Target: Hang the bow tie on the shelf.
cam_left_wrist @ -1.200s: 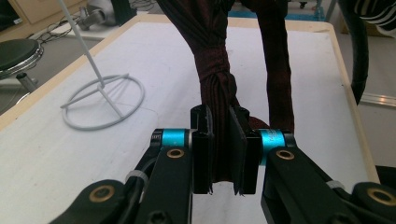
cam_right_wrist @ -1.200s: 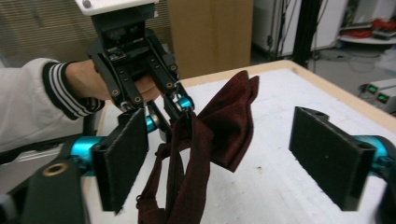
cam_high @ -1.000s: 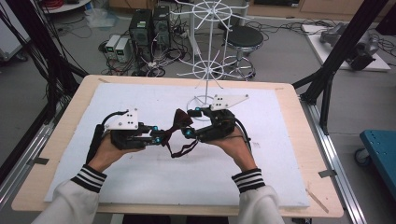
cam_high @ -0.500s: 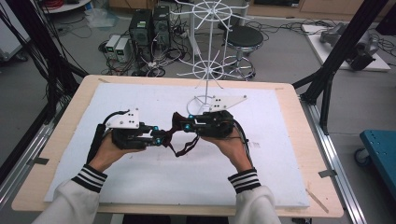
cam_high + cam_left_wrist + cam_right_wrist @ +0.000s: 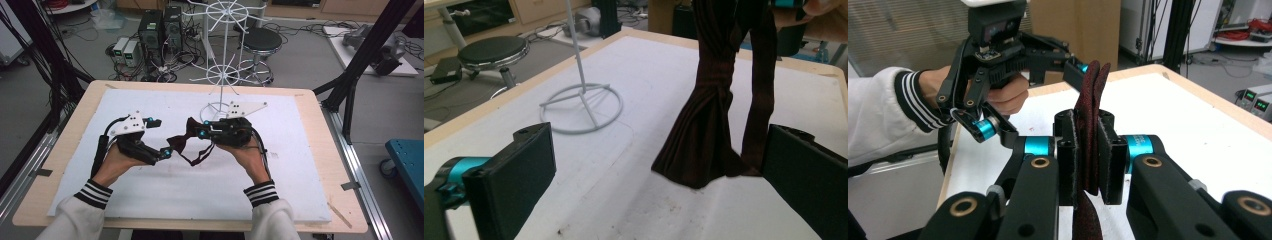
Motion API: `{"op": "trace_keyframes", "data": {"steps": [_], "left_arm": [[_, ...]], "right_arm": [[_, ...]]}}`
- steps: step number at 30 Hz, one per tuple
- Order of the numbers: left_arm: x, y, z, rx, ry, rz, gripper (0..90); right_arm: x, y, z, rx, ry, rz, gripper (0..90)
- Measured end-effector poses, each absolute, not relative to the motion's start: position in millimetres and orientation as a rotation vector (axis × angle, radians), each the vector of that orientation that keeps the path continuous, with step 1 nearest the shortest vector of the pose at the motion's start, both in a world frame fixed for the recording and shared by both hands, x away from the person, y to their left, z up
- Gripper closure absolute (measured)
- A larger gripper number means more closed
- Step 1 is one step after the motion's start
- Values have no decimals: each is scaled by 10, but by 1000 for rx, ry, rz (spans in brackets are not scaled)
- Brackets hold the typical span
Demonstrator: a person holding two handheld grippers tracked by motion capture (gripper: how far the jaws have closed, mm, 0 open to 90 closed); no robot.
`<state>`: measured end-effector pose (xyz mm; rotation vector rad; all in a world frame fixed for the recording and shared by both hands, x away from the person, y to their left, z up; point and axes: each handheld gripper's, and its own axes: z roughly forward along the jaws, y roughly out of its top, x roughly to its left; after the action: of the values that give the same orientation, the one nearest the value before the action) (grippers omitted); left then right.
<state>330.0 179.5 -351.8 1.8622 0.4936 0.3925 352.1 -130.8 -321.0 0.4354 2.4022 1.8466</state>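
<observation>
A dark maroon bow tie (image 5: 178, 143) with a thin strap loop (image 5: 199, 158) hangs over the middle of the white mat. My right gripper (image 5: 193, 128) is shut on its upper end; in the right gripper view the fabric (image 5: 1088, 115) is pinched between the two black pads (image 5: 1068, 160). My left gripper (image 5: 165, 151) is open just left of the bow tie. In the left gripper view the cloth (image 5: 709, 125) hangs down to the mat, inside the wide jaws and close to the right one. The left gripper (image 5: 1030, 97) also appears beyond the fabric in the right gripper view.
A white wire rack stand (image 5: 223, 75) rises from a ring base (image 5: 219, 107) at the back of the mat (image 5: 280, 170), just behind the right gripper; that base (image 5: 581, 107) is in the left gripper view. The wooden table edge (image 5: 330, 145) frames the mat.
The right gripper has shifted slightly left with the bow tie. The left hand has turned and dropped a little toward the near side, its jaws now beside the hanging cloth.
</observation>
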Motion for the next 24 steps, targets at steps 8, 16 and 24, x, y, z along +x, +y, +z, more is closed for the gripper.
{"op": "trace_keyframes", "data": {"steps": [8,16,24], "left_arm": [[3199,1991,-3581,1807,505,446,17],[3076,2268,-3701,1744,542,458,17],[2957,2556,-3853,1690,591,484,17]], "right_arm": [[3525,-1412,-3170,471,2333,1861,819],[3542,-1509,-3129,502,2265,1867,819],[3565,-1532,-3052,525,2226,1847,819]]}}
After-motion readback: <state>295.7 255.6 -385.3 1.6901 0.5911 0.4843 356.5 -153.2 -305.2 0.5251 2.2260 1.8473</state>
